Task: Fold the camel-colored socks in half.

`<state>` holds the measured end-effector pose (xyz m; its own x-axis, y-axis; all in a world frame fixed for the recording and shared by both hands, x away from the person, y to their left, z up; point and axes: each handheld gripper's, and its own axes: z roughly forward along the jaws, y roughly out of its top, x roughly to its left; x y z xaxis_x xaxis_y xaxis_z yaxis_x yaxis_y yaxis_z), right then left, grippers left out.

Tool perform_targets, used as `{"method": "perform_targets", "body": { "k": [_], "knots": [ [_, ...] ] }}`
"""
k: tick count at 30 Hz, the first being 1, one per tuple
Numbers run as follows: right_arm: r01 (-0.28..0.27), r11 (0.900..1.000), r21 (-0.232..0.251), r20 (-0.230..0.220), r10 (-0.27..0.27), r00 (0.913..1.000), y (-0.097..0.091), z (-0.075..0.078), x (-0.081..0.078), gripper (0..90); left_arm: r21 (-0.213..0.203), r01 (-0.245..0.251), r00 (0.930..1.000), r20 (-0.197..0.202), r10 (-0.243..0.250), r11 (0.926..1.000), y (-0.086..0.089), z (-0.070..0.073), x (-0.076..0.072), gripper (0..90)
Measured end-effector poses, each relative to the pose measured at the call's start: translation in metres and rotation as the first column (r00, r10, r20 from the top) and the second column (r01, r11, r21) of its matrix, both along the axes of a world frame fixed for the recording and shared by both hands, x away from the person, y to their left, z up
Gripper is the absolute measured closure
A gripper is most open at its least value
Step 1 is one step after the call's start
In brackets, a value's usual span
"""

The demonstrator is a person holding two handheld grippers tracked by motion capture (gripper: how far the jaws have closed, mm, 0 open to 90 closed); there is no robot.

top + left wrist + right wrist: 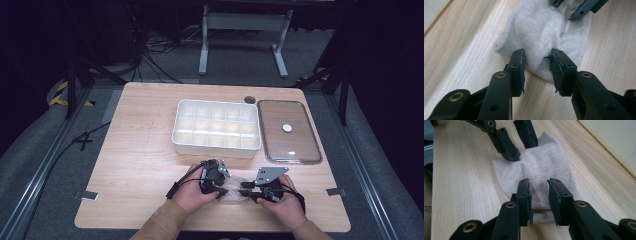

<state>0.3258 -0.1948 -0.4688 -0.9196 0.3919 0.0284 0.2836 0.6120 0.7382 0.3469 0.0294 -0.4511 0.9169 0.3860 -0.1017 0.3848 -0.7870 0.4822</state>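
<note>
a: table (140,150), then the tray (216,145) behind it, then the sock (536,177) at the near edge between both grippers.

b: left gripper (536,67) and right gripper (539,195) straddle it, jaws apart, not pinching. a shallow close could snag one layer and unfold it.

bare table (140,165) left — tray (216,146) (and lid (290,131)) block beyond.

Left claw (220,192) parted, right claw (247,191) parted
</note>
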Motion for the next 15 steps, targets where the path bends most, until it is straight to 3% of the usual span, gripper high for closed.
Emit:
{"method": "perform_targets", "body": {
  "k": [6,13,15],
  "knots": [
    [-0.009,0.9998,0.017,-0.009,0.009,0.9999,-0.004,-0.003,0.000,67.5,-0.017,-0.008,0.9996,-0.028,0.007,0.9998,0.002,-0.001,0.003,64.1],
    [-0.005,1.0000,-0.007,-0.012,0.005,0.9999,-0.010,-0.001,-0.002,65.6,-0.042,-0.016,0.9997,-0.017,0.015,0.9990,0.000,-0.004,0.002,63.1],
    [-0.003,0.9998,-0.021,-0.015,0.003,0.9999,-0.009,0.002,-0.004,61.3,-0.044,-0.016,0.9999,-0.008,0.015,0.9989,-0.001,-0.004,0.002,62.7]
  ]
}}
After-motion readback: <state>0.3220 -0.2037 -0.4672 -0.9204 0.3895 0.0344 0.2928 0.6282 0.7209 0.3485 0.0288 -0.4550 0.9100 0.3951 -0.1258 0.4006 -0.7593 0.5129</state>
